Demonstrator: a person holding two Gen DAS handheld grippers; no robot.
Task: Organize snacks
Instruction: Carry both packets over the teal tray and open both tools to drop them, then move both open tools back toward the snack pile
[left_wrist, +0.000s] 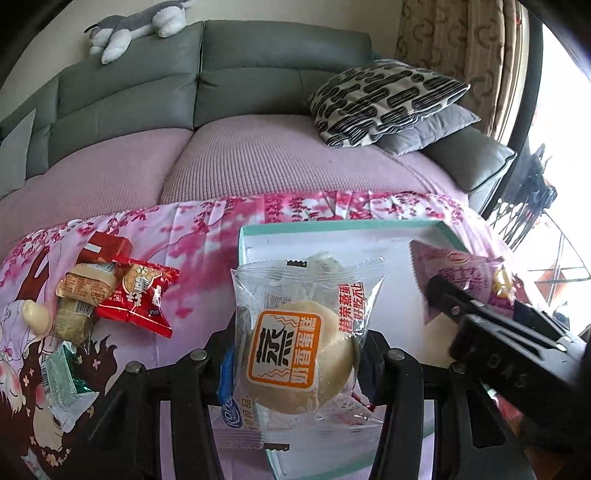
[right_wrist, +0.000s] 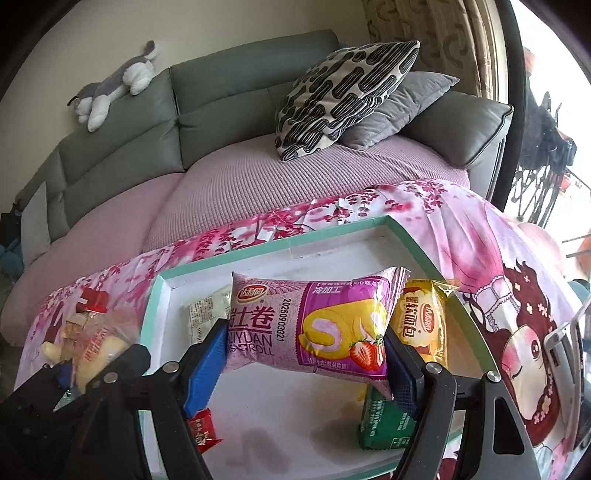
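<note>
**Both grippers carrying wrapped cakes over the tray**

I am holding my left gripper (left_wrist: 295, 350) clamped on a clear-wrapped steamed cake (left_wrist: 299, 343), its pads pressing the packet's two sides. I am holding my right gripper (right_wrist: 306, 350) clamped on a purple swiss roll packet (right_wrist: 310, 325), blue pads squeezing its ends so the puffed wrapper is bulging between them.

Both packets are hanging above the white tray (right_wrist: 417, 243) with the teal rim. The cake is hovering at the tray's near left corner; the roll is hovering over its middle. Already lying in the tray are a yellow bread packet (right_wrist: 421, 321) by the right edge, a green packet (right_wrist: 384, 424) near the front, a small red candy (right_wrist: 203, 430) at the front left, and a white packet (right_wrist: 207, 314) toward the back.

More snacks are waiting on the pink floral cloth (left_wrist: 207, 243) left of the tray, in a loose pile (left_wrist: 110, 295).

Risks, as I judge them: both wrappers are slick and air-filled, so either could be slipping out. My two grippers are sitting close together, so they could be bumping. Releasing the cake here could be dropping it across the rim.
</note>
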